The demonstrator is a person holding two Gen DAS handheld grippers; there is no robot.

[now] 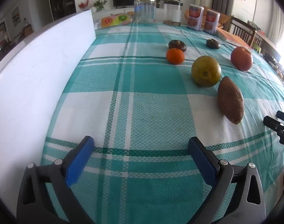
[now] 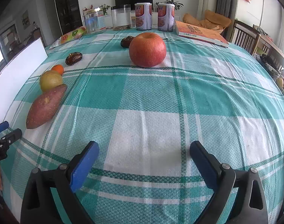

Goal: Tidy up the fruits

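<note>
On the teal checked tablecloth [image 1: 145, 78] lie a sweet potato [image 1: 230, 100], a yellow-green pear [image 1: 206, 71], a small orange [image 1: 175, 56], a red apple [image 1: 241, 58] and two dark mushrooms [image 1: 177, 45] [image 1: 213, 43]. My left gripper [image 1: 141, 149] is open and empty, low over the cloth, well short of the fruit. My right gripper [image 2: 144, 153] is open and empty; the apple [image 2: 147, 49] sits ahead of it, the sweet potato [image 2: 45, 106], pear [image 2: 50, 80] and orange [image 2: 58, 69] to its left.
A white board [image 1: 39, 71] stands along the left edge. At the far end stand a clear jar [image 1: 144, 9], two cans [image 2: 154, 16], another container [image 2: 121, 17] and an orange book [image 2: 199, 32]. Wooden chairs [image 2: 246, 37] line the right side.
</note>
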